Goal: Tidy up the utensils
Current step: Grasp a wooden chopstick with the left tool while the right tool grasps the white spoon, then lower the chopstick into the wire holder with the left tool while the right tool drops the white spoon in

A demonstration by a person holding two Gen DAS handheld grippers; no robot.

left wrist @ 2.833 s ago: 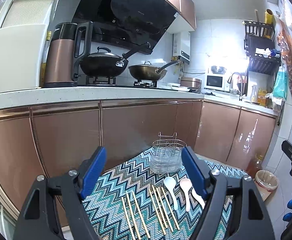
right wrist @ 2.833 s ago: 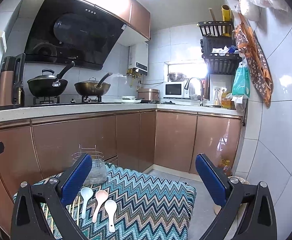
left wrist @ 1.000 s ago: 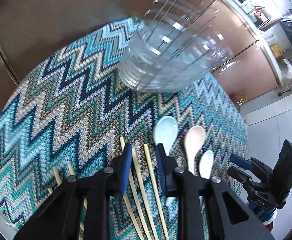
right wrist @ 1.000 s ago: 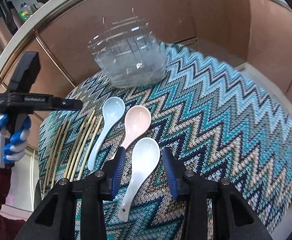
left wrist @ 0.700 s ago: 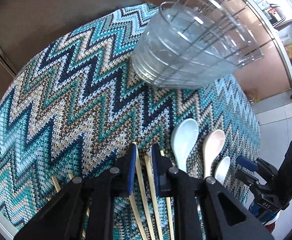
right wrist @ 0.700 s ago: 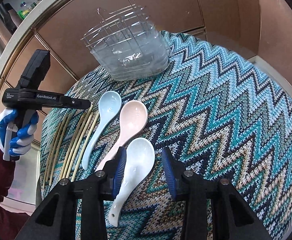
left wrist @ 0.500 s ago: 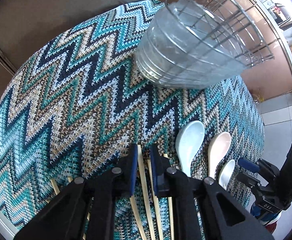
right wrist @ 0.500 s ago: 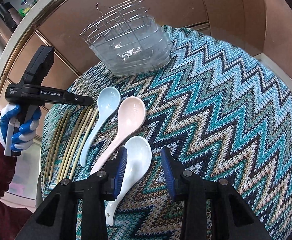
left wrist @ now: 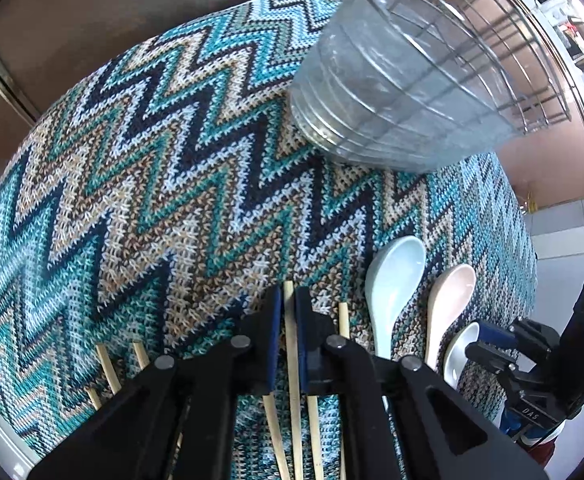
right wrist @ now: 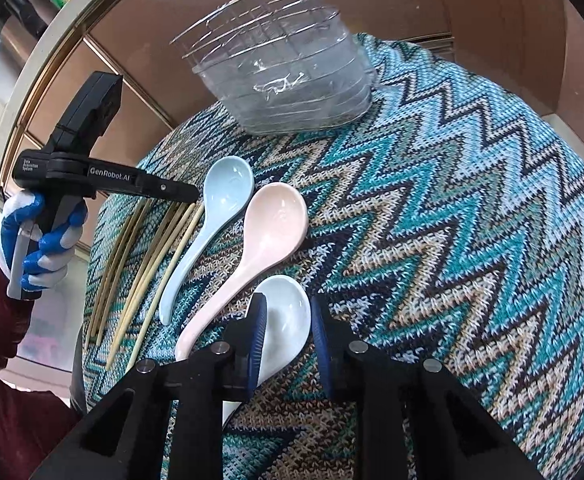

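- Chopsticks [left wrist: 292,344] and three ceramic soup spoons lie in neat parallel rows on a zigzag-knit cloth [left wrist: 151,184] covering the table, apparently laid out so each piece can be picked singly.
- At the far edge of the cloth stands the wire utensil holder with its clear plastic liner [left wrist: 404,92], the likely destination; nothing can be seen inside it.
- Left claw [left wrist: 287,312] straddles one bamboo chopstick near its far tip, the blue pads drawn in to a narrow gap on either side; whether they already bite the stick cannot be told. Neighbouring sticks lie just outside each finger.
- Right claw [right wrist: 285,320] is lowered over the white spoon [right wrist: 287,320], moderately spread, its fingers flanking the bowl. The left finger looks to touch the bowl's rim, while the right stands slightly clear, so the spoon appears framed rather than pinched.
- Pink spoon [right wrist: 271,224] lies just left of the white one, the pale blue spoon [right wrist: 219,196] beyond it, next to the chopsticks.
- Seen from the right wrist, the person's blue-gloved left hand [right wrist: 35,240] grips the left tool's handle low over the sticks.
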